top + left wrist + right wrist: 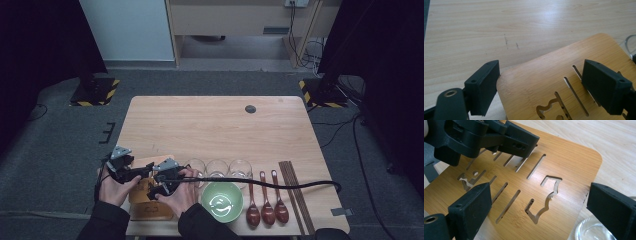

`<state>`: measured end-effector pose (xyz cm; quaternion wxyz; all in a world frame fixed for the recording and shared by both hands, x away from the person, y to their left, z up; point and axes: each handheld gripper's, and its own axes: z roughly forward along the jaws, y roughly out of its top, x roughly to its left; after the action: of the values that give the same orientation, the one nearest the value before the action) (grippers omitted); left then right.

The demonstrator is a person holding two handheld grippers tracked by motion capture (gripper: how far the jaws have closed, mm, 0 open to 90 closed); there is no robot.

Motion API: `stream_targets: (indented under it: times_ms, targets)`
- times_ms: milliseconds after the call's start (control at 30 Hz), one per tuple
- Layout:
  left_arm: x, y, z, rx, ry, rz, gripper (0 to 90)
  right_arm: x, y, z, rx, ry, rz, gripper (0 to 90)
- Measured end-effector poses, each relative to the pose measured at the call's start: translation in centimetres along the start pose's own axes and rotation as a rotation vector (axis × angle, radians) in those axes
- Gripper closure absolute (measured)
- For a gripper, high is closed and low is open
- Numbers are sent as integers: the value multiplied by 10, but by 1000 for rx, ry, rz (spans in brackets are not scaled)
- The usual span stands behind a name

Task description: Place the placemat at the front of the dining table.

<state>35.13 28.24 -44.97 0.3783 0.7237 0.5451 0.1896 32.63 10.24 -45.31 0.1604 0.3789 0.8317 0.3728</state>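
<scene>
Both claws are seen over the near left corner of the pale wooden table (220, 125), where a flat bamboo board with rounded corners and cut-out slots (150, 197) lies. The left gripper (540, 85) is held with its jaws spread wide, one black pad just off the board's rounded corner and the other above the slotted face; nothing is pressed between them. The right gripper (539, 207) is likewise spread, its two pads standing on either side of the board's width with a gap visible at each, so the board is straddled but not clamped. In the high view the two tools, left gripper (131, 172) and right gripper (162, 186), are bunched together over the board, with a row of three clear glass cups (218, 168), a pale green ceramic bowl (222, 201), three dark red-brown spoons (266, 205) and dark wooden chopsticks (296, 192) ranged to the right. The step in hand is judged to be taking hold of the board. It would be done best if opposite edges were taken, the pads set square on solid bamboo clear of the slots, and both sides raised together so the thin board is kept level. Care is called for near the closest glass (594, 231), which stands just beside the board's edge and could be knocked.
</scene>
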Motion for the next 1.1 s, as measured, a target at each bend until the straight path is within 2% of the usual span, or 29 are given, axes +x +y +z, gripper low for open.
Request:
stream_targets:
  times_ms: [567,900,1100]
  targets:
    - [-11,38,-2,-63,-19,17,154,-21,27,-20,-36,-45,-22,61]
    - [-23,67,-5,-93,-17,54,154,-37,45,-36,-62,-71,-25,61]
    - [-30,81,-6,-108,-23,63,154,-45,53,-45,-70,-89,-32,61]
